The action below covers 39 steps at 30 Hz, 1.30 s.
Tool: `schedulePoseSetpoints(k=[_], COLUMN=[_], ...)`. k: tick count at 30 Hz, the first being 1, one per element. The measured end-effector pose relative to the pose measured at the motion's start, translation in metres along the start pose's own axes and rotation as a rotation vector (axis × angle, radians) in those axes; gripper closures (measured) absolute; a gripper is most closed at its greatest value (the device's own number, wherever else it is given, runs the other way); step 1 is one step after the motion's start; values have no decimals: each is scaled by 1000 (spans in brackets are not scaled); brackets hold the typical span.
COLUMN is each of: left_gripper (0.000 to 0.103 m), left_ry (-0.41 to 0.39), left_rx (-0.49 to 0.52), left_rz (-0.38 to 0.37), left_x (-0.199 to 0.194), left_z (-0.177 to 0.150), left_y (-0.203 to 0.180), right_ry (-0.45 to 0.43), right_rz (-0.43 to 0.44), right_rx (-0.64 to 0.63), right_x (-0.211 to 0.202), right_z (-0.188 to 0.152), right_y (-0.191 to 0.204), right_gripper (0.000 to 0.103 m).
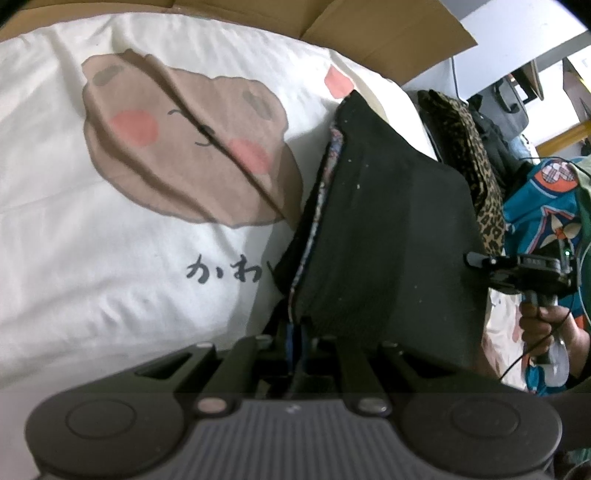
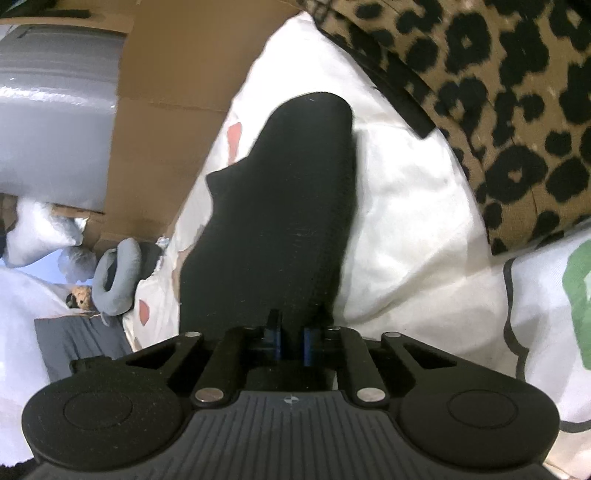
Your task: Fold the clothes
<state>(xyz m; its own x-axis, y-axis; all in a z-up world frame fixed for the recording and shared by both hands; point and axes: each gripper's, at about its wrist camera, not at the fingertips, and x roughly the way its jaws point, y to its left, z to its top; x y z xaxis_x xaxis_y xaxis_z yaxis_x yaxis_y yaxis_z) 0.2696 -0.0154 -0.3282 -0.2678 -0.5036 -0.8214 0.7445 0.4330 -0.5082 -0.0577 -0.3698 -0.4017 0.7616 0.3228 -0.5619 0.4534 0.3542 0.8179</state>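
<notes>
A black garment (image 1: 388, 221) with a patterned inner edge hangs stretched above a white sheet (image 1: 110, 266) printed with a brown cartoon bear. My left gripper (image 1: 294, 332) is shut on its near corner. The right gripper (image 1: 476, 258), held by a hand (image 1: 546, 325), pinches the garment's far right edge. In the right wrist view the same black garment (image 2: 280, 206) runs forward from the right gripper (image 2: 291, 336), whose jaws are shut on the cloth. The fingertips of both grippers are hidden by the fabric.
A leopard-print garment (image 1: 469, 147) (image 2: 498, 92) lies folded at the sheet's right side. Cardboard (image 1: 369, 33) (image 2: 155, 129) stands behind the bed. A teal patterned cloth (image 1: 535, 206) is beside the hand. A grey neck pillow (image 2: 114, 273) lies off the bed's edge.
</notes>
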Motion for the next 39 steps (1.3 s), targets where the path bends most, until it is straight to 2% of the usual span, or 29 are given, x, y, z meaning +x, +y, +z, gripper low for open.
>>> schedulePoseSetpoints(k=[1, 3, 5, 7, 9, 12, 14, 18, 23, 27, 35, 37, 38, 39], left_gripper=[95, 85, 59, 52, 43, 39, 32, 30, 26, 24, 23, 23, 23, 23], left_ry=[3, 16, 18, 12, -7, -33, -47, -57, -67, -26, 41, 57, 57, 56], left_rx=[-4, -15, -39, -54, -51, -45, -43, -26, -6, 8, 20, 31, 20, 6], left_rz=[1, 11, 9, 1, 1, 0, -5, -6, -48, -107, -165, -184, -203, -225], left_x=[1, 1, -2, -7, -11, -12, -10, -2, 10, 26, 62, 68, 70, 71], left_z=[1, 3, 6, 10, 15, 27, 35, 57, 83, 99, 117, 119, 121, 123], left_y=[1, 1, 2, 3, 2, -1, -3, -10, -16, -18, -14, -12, -9, -6], right_ry=[1, 3, 4, 8, 8, 12, 12, 16, 12, 11, 8, 9, 10, 11], right_rz=[3, 10, 17, 28, 55, 80, 86, 88, 88, 81, 88, 79, 69, 59], right_rx=[-1, -4, -6, 22, 50, 79, 81, 76, 74, 52, 71, 64, 65, 66], right_x=[-1, -3, -5, 0, 6, 13, 17, 19, 20, 21, 24, 24, 24, 24], right_z=[0, 1, 2, 3, 2, 3, 4, 5, 7, 10, 8, 7, 8, 8], right_y=[1, 3, 5, -1, -6, -12, -12, -11, -11, -9, -16, -15, -14, -14], right_gripper=[96, 94, 92, 88, 66, 66, 66, 66, 66, 66, 67, 75, 85, 90])
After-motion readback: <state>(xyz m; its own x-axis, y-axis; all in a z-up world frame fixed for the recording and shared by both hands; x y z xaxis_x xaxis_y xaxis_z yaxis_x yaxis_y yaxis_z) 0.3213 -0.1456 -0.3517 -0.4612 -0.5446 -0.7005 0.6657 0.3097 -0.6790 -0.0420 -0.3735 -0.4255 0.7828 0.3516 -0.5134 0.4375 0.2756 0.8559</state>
